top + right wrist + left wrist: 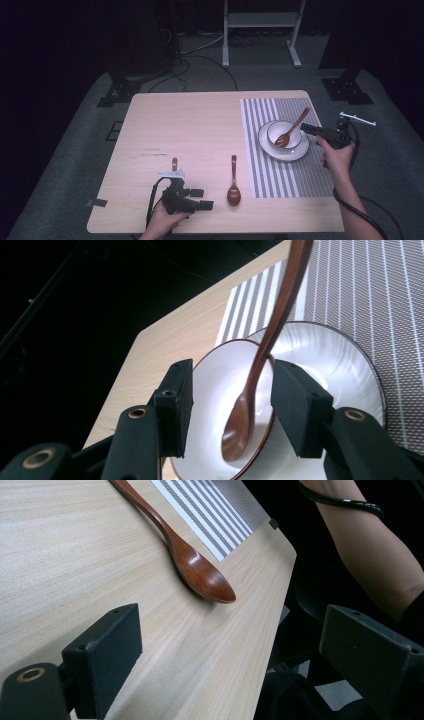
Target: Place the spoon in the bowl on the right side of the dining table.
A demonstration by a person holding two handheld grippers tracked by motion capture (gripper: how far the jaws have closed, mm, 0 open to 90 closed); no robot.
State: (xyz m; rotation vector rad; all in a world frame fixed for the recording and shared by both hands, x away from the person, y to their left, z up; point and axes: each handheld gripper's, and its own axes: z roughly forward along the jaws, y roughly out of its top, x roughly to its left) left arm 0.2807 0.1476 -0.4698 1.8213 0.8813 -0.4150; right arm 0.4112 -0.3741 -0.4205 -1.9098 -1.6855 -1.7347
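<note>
On the striped placemat (pixel 292 145) at three o'clock of the worktop (pixel 200 130), a white bowl (pixel 284 132) sits on a plate (pixel 295 152) with a brown spoon (pixel 291 129) leaning inside. The right tool (pixel 227 400) is spread, pinching nothing. The left tool (pixel 225 660), spread at six o'clock, faces a second spoon (pixel 192 562) lying flat.
</note>
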